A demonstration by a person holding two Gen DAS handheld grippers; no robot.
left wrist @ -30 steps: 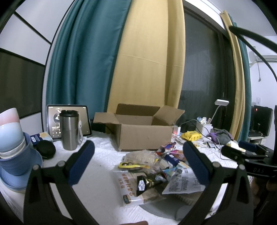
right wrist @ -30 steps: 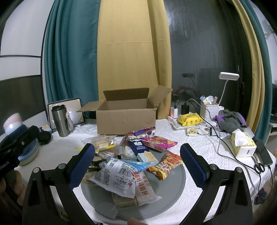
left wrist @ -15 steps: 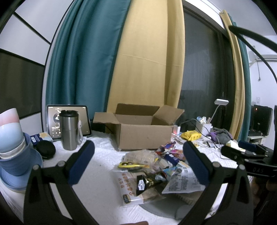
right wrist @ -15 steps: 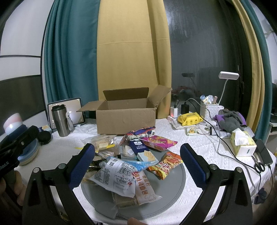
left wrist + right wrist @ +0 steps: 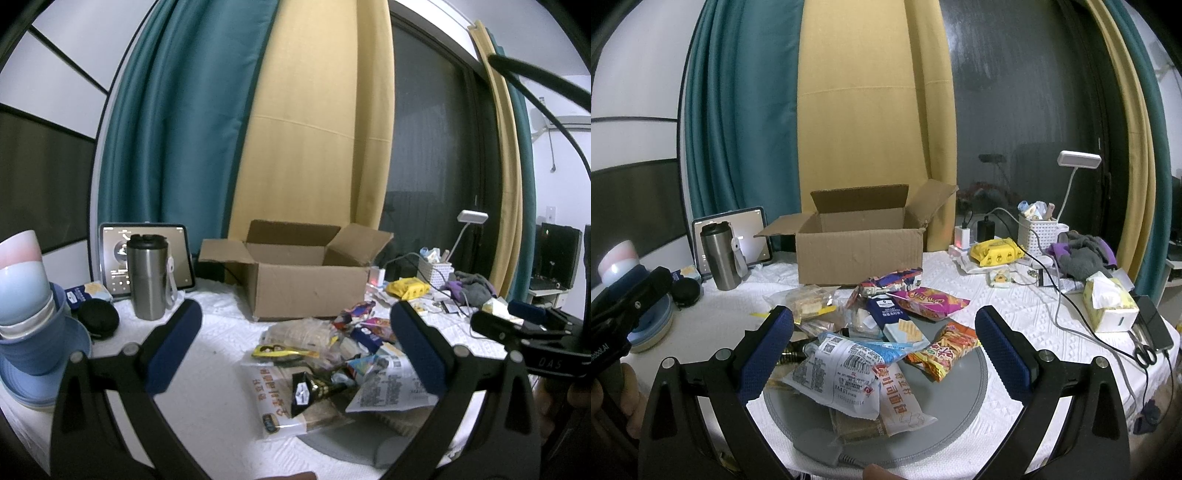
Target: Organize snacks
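Snack packets [image 5: 332, 354] lie heaped at lower centre of the left wrist view, partly on a round grey mat [image 5: 343, 439] and partly on the white-clothed bench [image 5: 221, 350]. The left tongs [image 5: 295, 347] hang above the near edge of that heap with their blue-padded fingers [image 5: 173, 347] spread wide and nothing between them. Behind the heap, at mid-frame, an open brown cardboard box [image 5: 303, 280] stands with its flaps up. At left of the frame a steel travel mug [image 5: 147, 277] stands in front of a propped tablet [image 5: 110, 258], and stacked pastel bowls [image 5: 26, 295] fill the left edge. At the right edge the right tongs [image 5: 524, 314] show from the side.

In the right wrist view the same heap sits at lower centre: a white printed pouch [image 5: 842, 373] on top, an orange crisp bag [image 5: 942, 350] to its right on the grey mat [image 5: 960, 406], a pink bag [image 5: 931, 299] and a dark blue wafer packet [image 5: 890, 317] further back. The right tongs [image 5: 882, 347] hover over it, fingers [image 5: 1001, 350] wide apart and holding nothing. The cardboard box [image 5: 860, 251] stands just behind the heap at mid-frame. At right of the frame are a yellow wipes pack [image 5: 997, 251], a white desk lamp [image 5: 1078, 162], a tissue box [image 5: 1108, 302] and trailing cables [image 5: 1071, 314].
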